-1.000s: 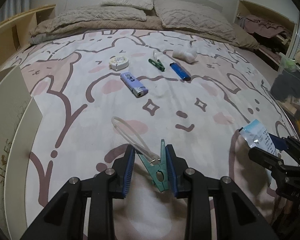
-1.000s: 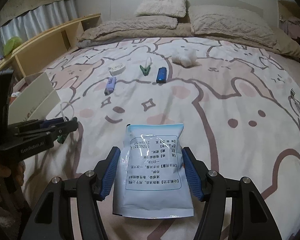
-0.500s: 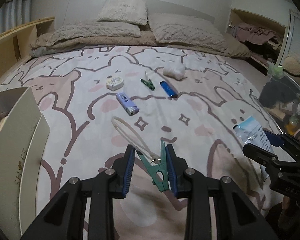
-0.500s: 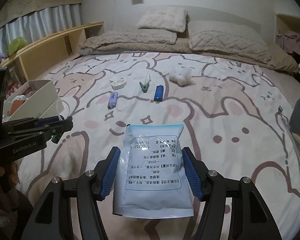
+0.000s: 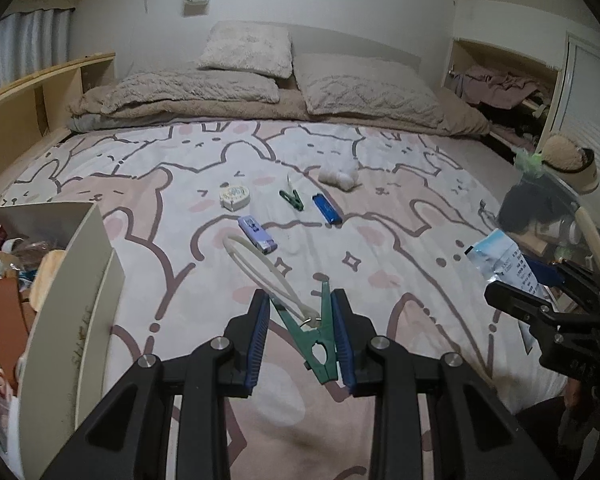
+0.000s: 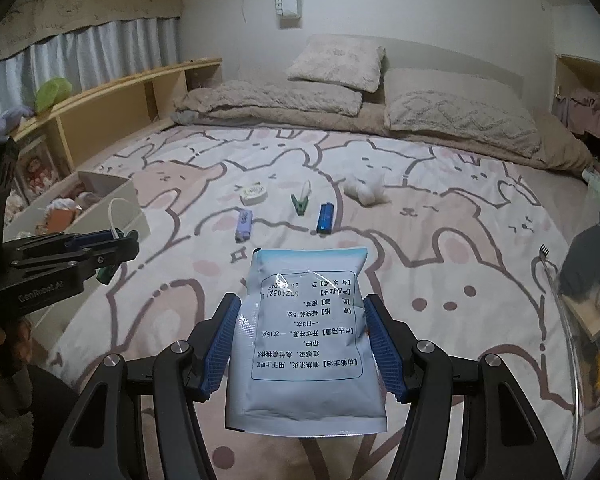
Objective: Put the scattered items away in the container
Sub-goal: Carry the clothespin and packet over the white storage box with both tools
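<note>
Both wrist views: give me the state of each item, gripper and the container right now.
Left gripper: shut on the green clip.
Green clip: held off the bed, white loop dangling.
Right gripper: shut on the white sachet.
White sachet: held flat, sealed.
Storage box: open-topped, already holding items.
Purple lighter: lying on the bed.
Blue lighter: lying on the bed.
Small green clip: lying on the bed.
Tape measure: lying flat.

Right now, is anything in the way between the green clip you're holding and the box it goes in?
Nothing visible. The green clip is held in the left gripper, above the bed. The box sits open-topped to its left, with only bare bedspread between. The items still lying on the bed are farther up, off that path.
</note>
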Available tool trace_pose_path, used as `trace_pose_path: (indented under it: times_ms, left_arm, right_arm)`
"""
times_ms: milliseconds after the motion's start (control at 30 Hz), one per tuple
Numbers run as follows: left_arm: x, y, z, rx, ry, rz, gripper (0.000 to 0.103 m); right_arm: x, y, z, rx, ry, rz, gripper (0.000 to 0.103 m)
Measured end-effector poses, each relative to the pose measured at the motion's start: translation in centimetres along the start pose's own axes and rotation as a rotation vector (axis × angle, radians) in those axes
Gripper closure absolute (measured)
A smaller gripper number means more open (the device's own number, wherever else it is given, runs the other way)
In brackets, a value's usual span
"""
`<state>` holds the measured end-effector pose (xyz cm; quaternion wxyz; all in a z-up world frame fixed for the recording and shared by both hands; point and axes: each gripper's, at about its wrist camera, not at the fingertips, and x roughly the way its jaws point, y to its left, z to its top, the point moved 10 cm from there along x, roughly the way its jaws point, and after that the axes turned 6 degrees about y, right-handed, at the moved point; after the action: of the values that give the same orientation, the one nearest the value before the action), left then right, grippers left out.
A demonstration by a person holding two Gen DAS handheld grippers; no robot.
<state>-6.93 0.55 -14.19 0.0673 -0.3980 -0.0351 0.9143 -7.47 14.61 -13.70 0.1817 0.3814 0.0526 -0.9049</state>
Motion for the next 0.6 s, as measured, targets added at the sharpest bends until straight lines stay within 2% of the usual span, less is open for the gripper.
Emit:
trace_pose_path:
  times_ms: [300, 500, 600]
  left_arm:
    - [-4.4, 1.7, 1.0, -0.03, -0.068, -0.004, 0.072]
    - [-7.2, 3.6, 1.5, -0.044, -0.108, 0.021, 0.072]
    - [-8.7, 5.0, 1.6, -0.057, -0.129, 0.037, 0.072]
  right_arm:
    - [-2.5, 0.3, 1.5, -0.011, -0.041, -0.02, 0.04]
    - [-3.8, 0.6, 2.4, 0.008, -0.069, -0.005, 0.04]
    - [-4.2, 0.9, 2.7, 0.039, -0.076, 0.028, 0.04]
